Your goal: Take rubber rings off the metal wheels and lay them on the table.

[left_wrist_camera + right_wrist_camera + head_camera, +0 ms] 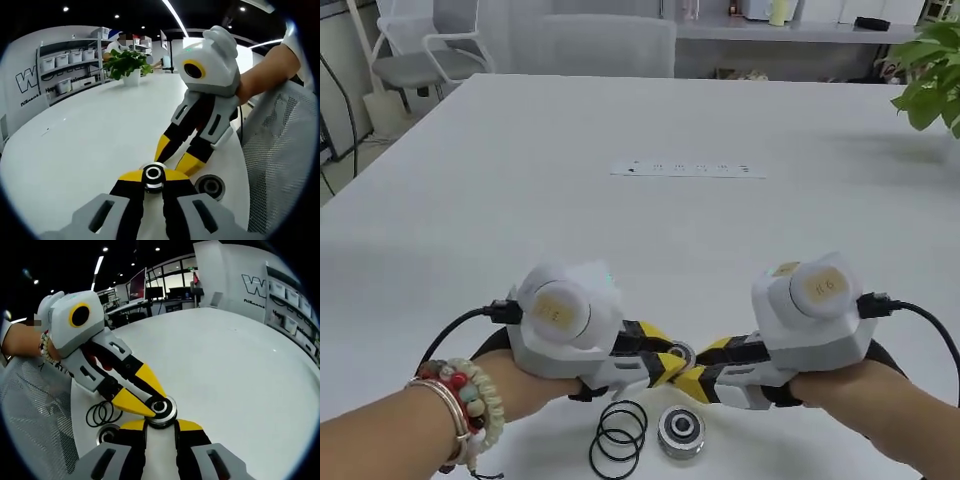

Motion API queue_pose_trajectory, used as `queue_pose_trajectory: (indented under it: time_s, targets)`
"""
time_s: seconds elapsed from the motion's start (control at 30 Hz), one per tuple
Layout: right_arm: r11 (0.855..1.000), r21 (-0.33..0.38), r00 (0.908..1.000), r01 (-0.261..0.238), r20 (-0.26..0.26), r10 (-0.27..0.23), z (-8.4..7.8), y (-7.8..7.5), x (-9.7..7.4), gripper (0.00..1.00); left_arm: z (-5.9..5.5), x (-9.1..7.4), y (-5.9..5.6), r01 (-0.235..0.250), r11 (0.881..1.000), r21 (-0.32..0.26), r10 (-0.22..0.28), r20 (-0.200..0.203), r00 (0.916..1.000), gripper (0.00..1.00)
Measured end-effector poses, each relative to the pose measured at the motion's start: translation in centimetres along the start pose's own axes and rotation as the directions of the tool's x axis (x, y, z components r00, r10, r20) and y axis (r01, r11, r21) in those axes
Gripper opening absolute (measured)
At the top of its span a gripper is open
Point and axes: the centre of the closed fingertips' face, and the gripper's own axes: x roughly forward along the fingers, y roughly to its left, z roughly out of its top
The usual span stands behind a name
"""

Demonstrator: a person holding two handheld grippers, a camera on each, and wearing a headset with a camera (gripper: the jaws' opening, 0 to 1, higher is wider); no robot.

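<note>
Rings first: a few black rubber rings [618, 438] lay loose on the table [520, 180] nearest the person, with a second wheel [680, 430] just beside them on the right. Just beyond, the two grippers stood nose to nose at a held wheel [679, 353]. The left gripper [665, 362] pointed in from the left, its jaws clamped across the wheel, whose flat face was turned up. The right gripper [693, 373] pointed in from the opposite side, tips slightly apart at the wheel's edge. Gripping or only touching — cannot tell. The edge looked dark, probably a ring not yet off. Judged: the right gripper was the one placed to pull, along the upturned axle — away from the left. Farther off were a white strip [688, 168], then a plant [932, 80].
</note>
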Motion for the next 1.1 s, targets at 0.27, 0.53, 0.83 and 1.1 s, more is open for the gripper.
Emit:
queue_pose_trajectory:
  time_s: [0.27,0.53,0.83,1.1]
  targets:
    - [1.000,-0.014,0.9998,-0.002,-0.018,0.002,-0.3,-0.1,-0.3,0.11,0.0,0.1,0.0,-0.007,1.000,-0.003,0.007,0.007,1.0000,0.08]
    - [0.997,-0.070,0.9997,0.012,-0.022,-0.013,-0.4,-0.3,-0.4,0.00,0.0,0.2,0.1,-0.014,1.000,-0.011,0.014,0.009,0.9999,0.08]
    - [1.000,-0.005,0.9994,0.029,-0.021,-0.029,-0.3,-1.0,-0.2,0.00,-0.1,0.1,0.3,-0.023,1.000,-0.015,0.023,0.002,0.9997,0.08]
    - [0.953,0.302,0.9993,0.033,0.006,-0.036,-0.2,-1.7,-0.5,0.00,-0.2,0.2,0.3,-0.031,0.999,-0.015,0.030,-0.015,0.9994,0.08]
